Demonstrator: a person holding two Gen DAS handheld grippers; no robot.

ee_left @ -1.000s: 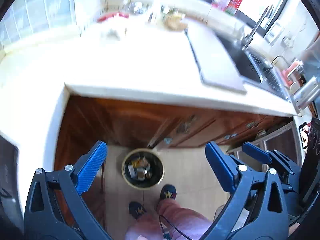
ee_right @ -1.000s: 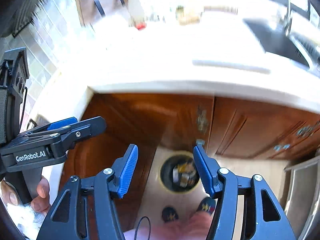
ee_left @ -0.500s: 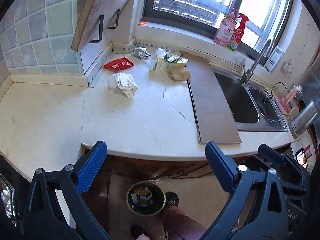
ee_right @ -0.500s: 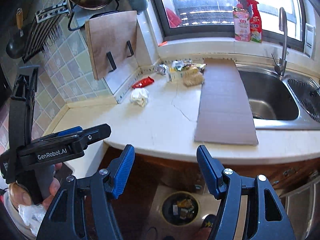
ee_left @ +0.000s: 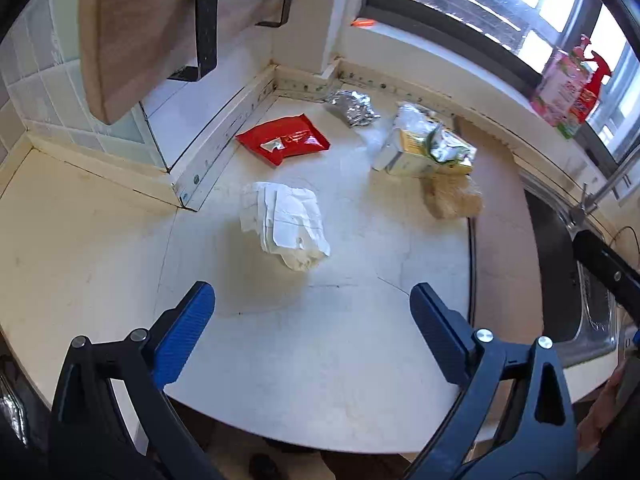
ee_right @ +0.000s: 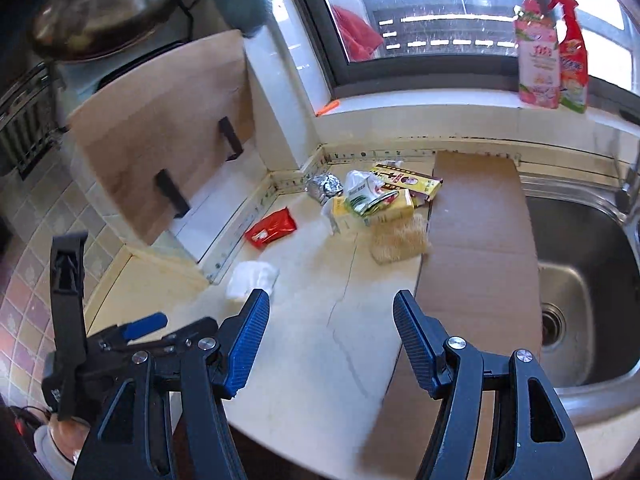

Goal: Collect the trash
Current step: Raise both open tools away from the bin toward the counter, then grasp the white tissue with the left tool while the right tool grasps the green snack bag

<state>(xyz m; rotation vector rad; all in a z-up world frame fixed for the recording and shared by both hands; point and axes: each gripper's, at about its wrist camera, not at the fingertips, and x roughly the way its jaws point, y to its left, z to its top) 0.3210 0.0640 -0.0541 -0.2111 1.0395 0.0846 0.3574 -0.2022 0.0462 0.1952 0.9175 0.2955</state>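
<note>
Trash lies on the cream counter (ee_left: 320, 360): a crumpled white paper (ee_left: 286, 222) (ee_right: 252, 276), a red wrapper (ee_left: 284, 140) (ee_right: 272, 227), a foil ball (ee_left: 352, 107) (ee_right: 325, 185), torn yellow-green cartons (ee_left: 432, 152) (ee_right: 380, 200) and a beige sponge-like wad (ee_left: 452, 198) (ee_right: 398, 242). My left gripper (ee_left: 312, 312) hovers open over the counter, just short of the white paper, nothing between its fingers. My right gripper (ee_right: 332, 320) is also open and empty, above the counter's front part. The left gripper's body (ee_right: 132, 340) shows at lower left in the right wrist view.
A brown cardboard sheet (ee_right: 476, 248) lies beside the steel sink (ee_right: 580, 280) on the right. A wooden board (ee_right: 160, 128) leans on brackets at the left wall. Spray bottles (ee_right: 548, 52) stand on the window sill. A pan hangs above.
Both grippers have swung up from over the floor bin and cabinet fronts to above the counter. The bin has left view and the trash pile now fills the middle.
</note>
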